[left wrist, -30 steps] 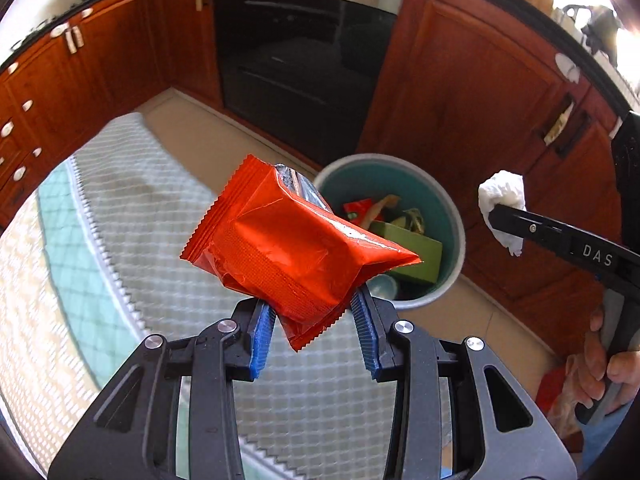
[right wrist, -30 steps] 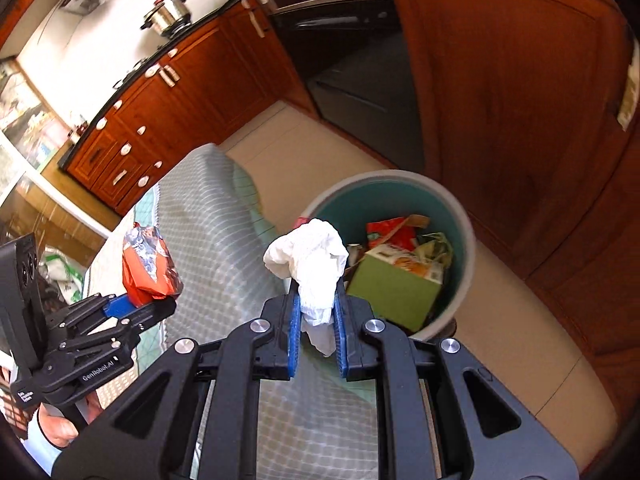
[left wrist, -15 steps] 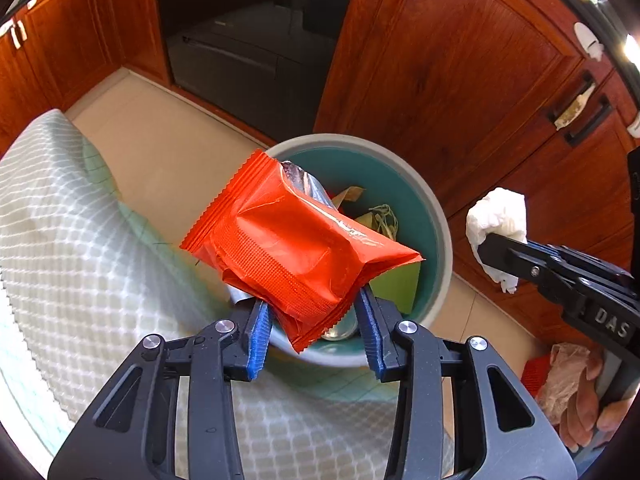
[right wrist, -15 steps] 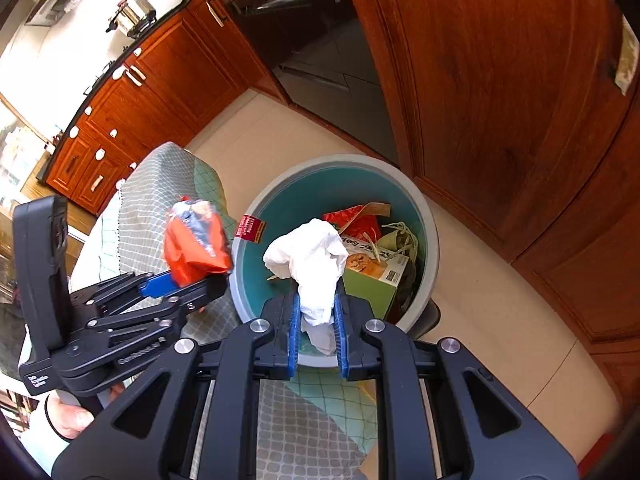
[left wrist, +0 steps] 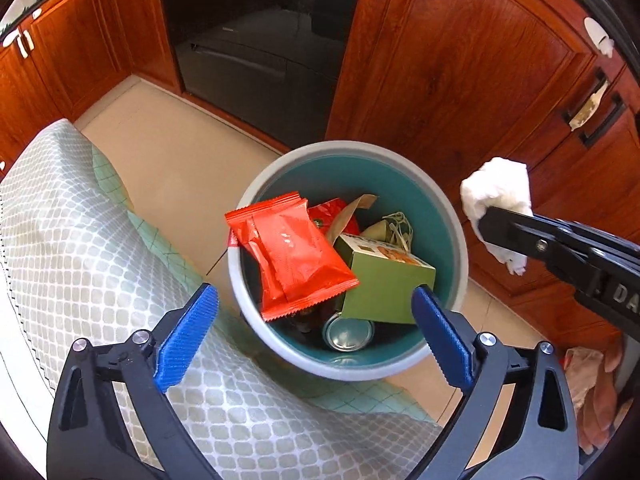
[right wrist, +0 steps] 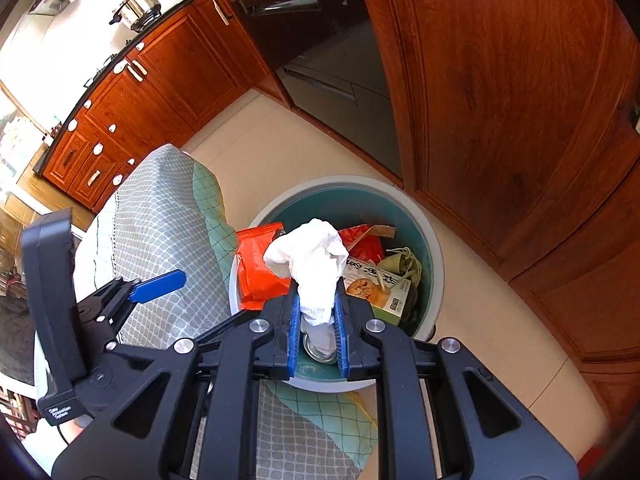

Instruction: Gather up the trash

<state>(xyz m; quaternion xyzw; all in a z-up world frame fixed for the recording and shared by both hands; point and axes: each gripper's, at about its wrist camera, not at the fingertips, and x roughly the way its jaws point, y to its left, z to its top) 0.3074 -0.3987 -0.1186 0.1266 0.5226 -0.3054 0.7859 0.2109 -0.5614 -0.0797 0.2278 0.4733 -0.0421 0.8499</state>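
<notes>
A round teal trash bin [left wrist: 448,216] with a grey rim stands on the floor by the table; it also shows in the right wrist view [right wrist: 434,248]. An orange snack packet [left wrist: 290,254] lies free at the bin's left rim, on top of the trash; it also shows in the right wrist view [right wrist: 256,268]. My left gripper [left wrist: 314,300] is open and empty just above the bin. My right gripper [right wrist: 318,308] is shut on a crumpled white tissue [right wrist: 312,258] above the bin, and the tissue [left wrist: 496,196] shows right of the bin in the left wrist view.
The bin holds a green box [left wrist: 384,284], a tin can [left wrist: 348,334] and other wrappers. A checked tablecloth [left wrist: 100,264] covers the table at the left. Red-brown wooden cabinets [left wrist: 460,60] and a dark oven [left wrist: 256,28] stand behind the bin.
My left gripper moved over the bin, opened and let go of the orange packet, which now lies in the bin. My right gripper moved closer over the bin, still holding the tissue.
</notes>
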